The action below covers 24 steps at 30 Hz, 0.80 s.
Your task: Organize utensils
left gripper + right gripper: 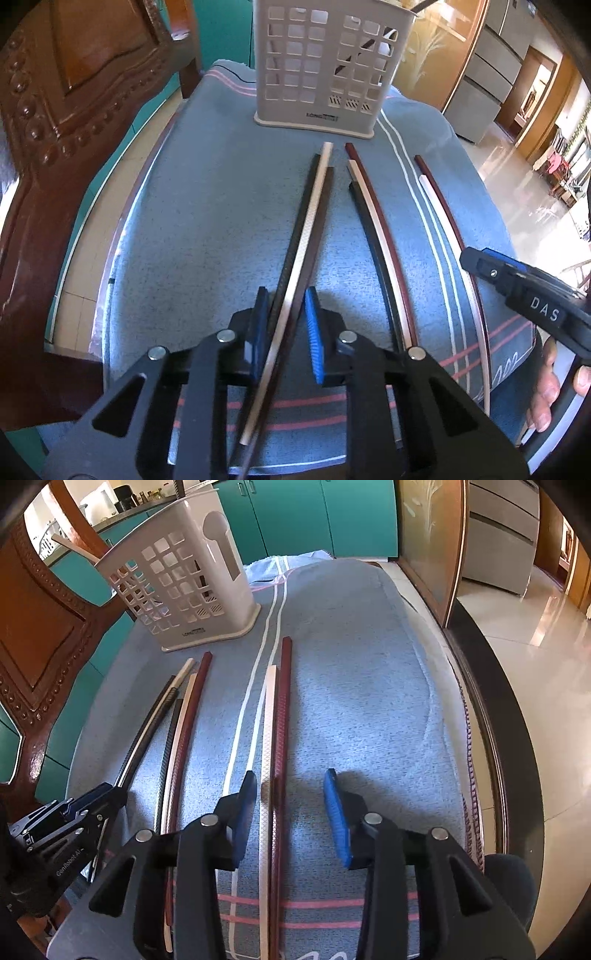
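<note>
The left gripper (286,325) was narrowed around a group of three chopsticks (308,225), black, cream and dark brown, lying between its blue pads; whether the pads pressed on them could not be told. The right gripper (290,805) stood apart and released, its jaws straddling a cream and maroon pair of chopsticks (277,720) that lay just beside its left pad. A third set, black, cream and maroon chopsticks (373,218), lay between those two groups. All of them lay on a blue-grey cloth (362,686) with white and pink stripes, their far ends pointing toward a beige perforated utensil holder (321,62) that stood upright on the cloth and already held some sticks. A carved wooden chair back (55,110) rose to the left of the holder, teal cabinets (314,513) stood behind it, and a glossy tiled floor (535,635) lay off to its right.
</note>
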### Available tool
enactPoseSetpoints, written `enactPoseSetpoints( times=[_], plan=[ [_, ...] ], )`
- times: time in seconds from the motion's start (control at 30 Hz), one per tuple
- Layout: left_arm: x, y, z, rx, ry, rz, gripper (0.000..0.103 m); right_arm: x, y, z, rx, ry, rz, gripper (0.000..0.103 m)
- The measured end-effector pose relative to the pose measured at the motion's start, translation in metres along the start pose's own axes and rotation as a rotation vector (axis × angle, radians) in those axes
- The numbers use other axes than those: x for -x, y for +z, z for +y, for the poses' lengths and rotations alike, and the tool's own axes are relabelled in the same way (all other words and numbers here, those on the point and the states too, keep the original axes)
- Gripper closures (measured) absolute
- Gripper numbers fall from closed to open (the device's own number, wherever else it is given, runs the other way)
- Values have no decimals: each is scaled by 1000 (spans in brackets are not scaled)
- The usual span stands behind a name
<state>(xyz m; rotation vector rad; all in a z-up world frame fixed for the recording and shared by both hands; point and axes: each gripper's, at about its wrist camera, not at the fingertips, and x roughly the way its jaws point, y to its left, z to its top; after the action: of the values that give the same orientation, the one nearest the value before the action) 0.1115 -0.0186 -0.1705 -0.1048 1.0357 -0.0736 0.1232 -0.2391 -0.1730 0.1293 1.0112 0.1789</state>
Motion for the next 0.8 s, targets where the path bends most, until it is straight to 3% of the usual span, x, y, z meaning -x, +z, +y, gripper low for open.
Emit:
enactPoseSetpoints(
  times=[0.17,0.8],
  plan=[
    [11,-2,0,6,-33,-32,92,-1,-1,3,9,-6,-3,60],
    [4,-4,-11,-35,-32,-13,89,1,-8,13,66,-14,-5,59]
  ],
)
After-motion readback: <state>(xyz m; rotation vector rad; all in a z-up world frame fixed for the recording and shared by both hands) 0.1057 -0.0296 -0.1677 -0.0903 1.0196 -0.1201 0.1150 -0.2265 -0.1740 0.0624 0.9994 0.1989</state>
